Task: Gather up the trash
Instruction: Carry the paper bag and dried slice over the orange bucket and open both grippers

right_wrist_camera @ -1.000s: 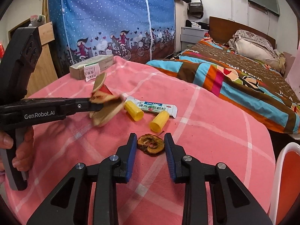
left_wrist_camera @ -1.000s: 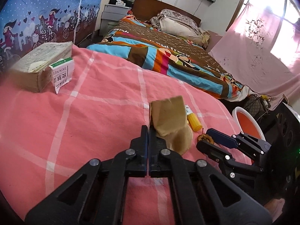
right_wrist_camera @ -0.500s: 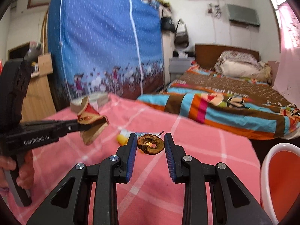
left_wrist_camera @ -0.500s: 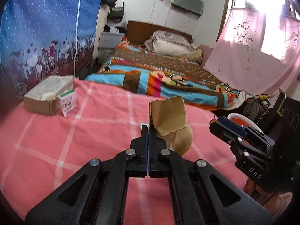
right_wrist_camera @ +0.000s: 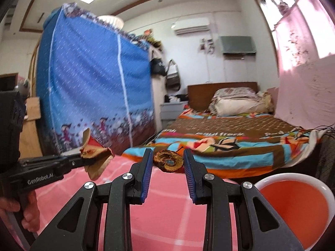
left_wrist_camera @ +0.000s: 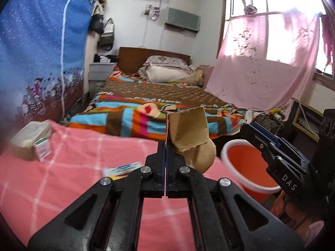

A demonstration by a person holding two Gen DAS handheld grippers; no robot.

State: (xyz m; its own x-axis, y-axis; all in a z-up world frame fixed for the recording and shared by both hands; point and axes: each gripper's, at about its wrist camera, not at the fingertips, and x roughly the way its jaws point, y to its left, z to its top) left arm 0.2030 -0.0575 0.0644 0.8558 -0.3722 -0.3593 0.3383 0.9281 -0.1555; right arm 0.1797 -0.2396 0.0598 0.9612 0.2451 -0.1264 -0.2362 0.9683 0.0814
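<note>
We hold cardboard (left_wrist_camera: 188, 131) in the clenched left hand-held gripper (left_wrist_camera: 165, 146) and a dried peel (right_wrist_camera: 168, 161) in the right (right_wrist_camera: 167, 163), neither yet in the bucket (right_wrist_camera: 326, 192); a wrapper (left_wrist_camera: 121, 168) remains on the bench (left_wrist_camera: 73, 161).

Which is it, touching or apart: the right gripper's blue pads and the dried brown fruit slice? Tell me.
Touching. The right wrist view shows the dried brown fruit slice lifted, pinched between the right gripper's blue pads.
</note>
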